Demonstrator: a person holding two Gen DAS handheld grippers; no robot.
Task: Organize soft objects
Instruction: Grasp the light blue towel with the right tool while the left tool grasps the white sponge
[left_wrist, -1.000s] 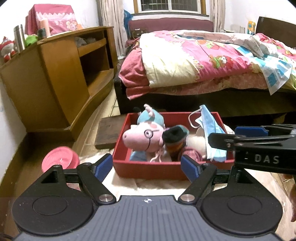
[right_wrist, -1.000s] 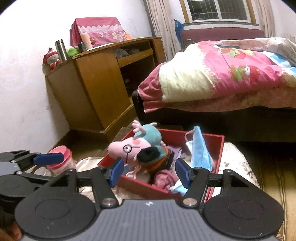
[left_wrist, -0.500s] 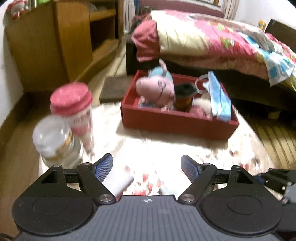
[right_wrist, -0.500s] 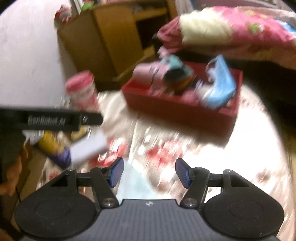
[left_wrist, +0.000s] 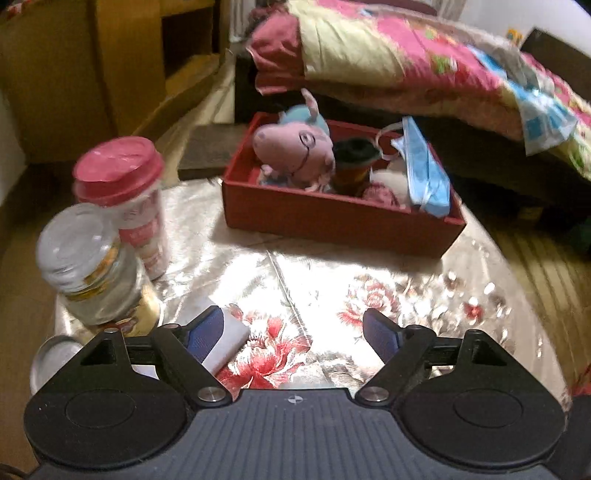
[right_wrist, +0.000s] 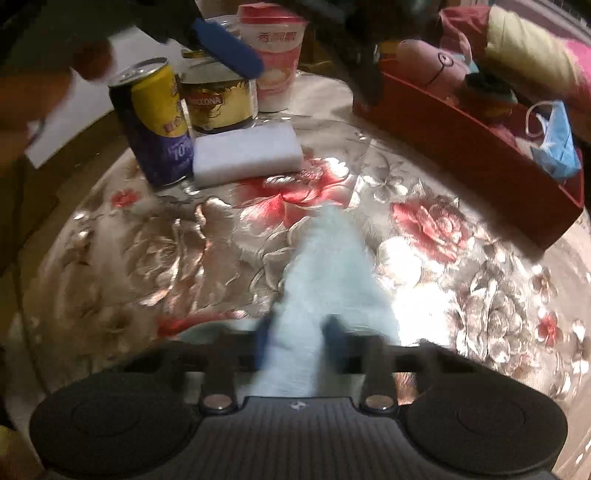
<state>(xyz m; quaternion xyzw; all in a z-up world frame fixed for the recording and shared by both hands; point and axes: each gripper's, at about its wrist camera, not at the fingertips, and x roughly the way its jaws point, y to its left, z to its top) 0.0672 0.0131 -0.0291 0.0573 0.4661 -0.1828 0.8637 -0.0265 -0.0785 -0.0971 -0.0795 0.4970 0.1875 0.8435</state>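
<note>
A red box (left_wrist: 332, 218) on the floral cloth holds a pink pig plush (left_wrist: 291, 147), a blue face mask (left_wrist: 424, 166) and other soft things; it also shows in the right wrist view (right_wrist: 472, 147). A light blue cloth (right_wrist: 328, 280) lies on the table, and my right gripper (right_wrist: 299, 343) has its fingers closed in on the cloth's near end. A white sponge block (right_wrist: 247, 153) lies by the cans. My left gripper (left_wrist: 295, 328) is open and empty above the table, its left finger over the white block (left_wrist: 225, 343).
A pink-lidded cup (left_wrist: 125, 195), a glass jar (left_wrist: 96, 277) and a yellow-purple can (right_wrist: 155, 122) stand at the table's left side. A bed with a pink quilt (left_wrist: 406, 62) and a wooden cabinet (left_wrist: 92, 66) stand beyond.
Both grippers have pulled back from the box and tilted down over the table. My right gripper has narrowed from open onto the light blue cloth.
</note>
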